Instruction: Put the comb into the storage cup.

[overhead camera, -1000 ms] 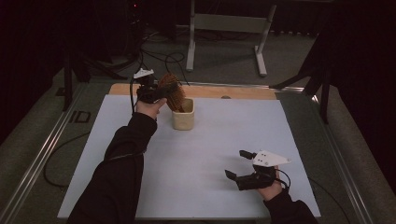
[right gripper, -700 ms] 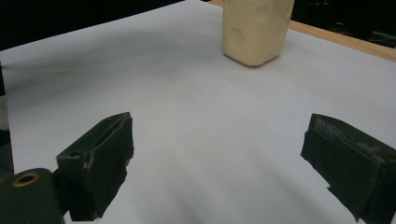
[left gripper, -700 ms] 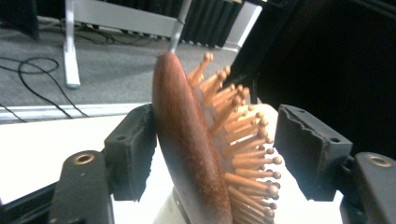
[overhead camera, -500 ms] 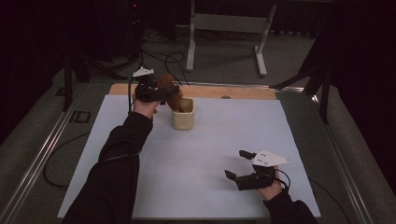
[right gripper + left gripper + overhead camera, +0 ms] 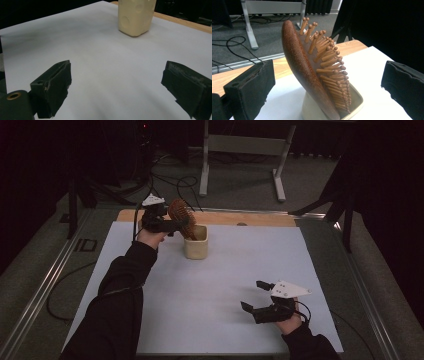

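Wooden paddle hairbrush (image 5: pixel 312 72) standing tilted, head up, in cream cup (image 5: pixel 195 244) at 11 o'clock on white surface (image 5: pixel 225 290). Left tongs (image 5: pixel 172 224) spread wide either side of brush, not touching. Right tongs (image 5: pixel 255 295) at 5 o'clock, well apart from cup, spread and holding nothing.

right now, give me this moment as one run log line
left gripper: open, jaws either side of brush | wooden brush: leaning in cream cup | right gripper: open, over white mat
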`<state>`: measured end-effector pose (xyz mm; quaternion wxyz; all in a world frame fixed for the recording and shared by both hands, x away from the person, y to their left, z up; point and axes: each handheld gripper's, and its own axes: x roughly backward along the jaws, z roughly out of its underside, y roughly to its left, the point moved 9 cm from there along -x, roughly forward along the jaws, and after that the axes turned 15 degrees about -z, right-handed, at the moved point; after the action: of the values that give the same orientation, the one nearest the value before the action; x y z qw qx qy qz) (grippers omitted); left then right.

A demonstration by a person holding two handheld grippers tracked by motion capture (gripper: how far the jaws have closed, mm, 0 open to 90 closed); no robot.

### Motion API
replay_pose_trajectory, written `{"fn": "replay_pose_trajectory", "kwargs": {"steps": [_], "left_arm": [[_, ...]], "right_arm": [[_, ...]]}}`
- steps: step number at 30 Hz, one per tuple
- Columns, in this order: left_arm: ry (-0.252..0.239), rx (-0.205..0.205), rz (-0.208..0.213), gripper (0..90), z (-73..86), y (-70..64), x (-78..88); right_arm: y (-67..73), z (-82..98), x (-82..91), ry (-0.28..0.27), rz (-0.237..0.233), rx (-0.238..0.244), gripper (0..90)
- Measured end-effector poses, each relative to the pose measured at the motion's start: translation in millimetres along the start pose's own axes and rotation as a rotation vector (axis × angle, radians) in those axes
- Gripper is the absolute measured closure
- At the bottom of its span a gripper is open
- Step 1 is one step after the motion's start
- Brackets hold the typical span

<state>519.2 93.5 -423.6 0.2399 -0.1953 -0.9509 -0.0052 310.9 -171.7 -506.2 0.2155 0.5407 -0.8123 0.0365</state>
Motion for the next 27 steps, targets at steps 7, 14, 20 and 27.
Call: {"fn": "replay_pose_trajectory", "kwargs": {"steps": [7, 14, 20, 27], "left_arm": [[-0.007, -0.054, 0.011, 0.0, 1.1, 1.9, 4.3], [-0.024, -0.076, 0.013, 0.0, 2.8, 3.1, 10.5], [-0.01, -0.094, 0.024, 0.0, 6.8, 4.5, 17.3], [0.013, -0.121, 0.047, 0.0, 14.1, 4.9, 33.9]], "right_arm": [[-3.9, 3.1, -0.2, -0.003, -0.003, -0.015, 8.3], [-4.6, 3.8, -0.6, 0.003, 0.001, -0.014, 8.3], [-2.8, 3.4, -1.2, 0.003, -0.001, -0.011, 8.3], [-0.3, 1.4, -2.3, 0.003, 0.003, -0.005, 8.3]]}}
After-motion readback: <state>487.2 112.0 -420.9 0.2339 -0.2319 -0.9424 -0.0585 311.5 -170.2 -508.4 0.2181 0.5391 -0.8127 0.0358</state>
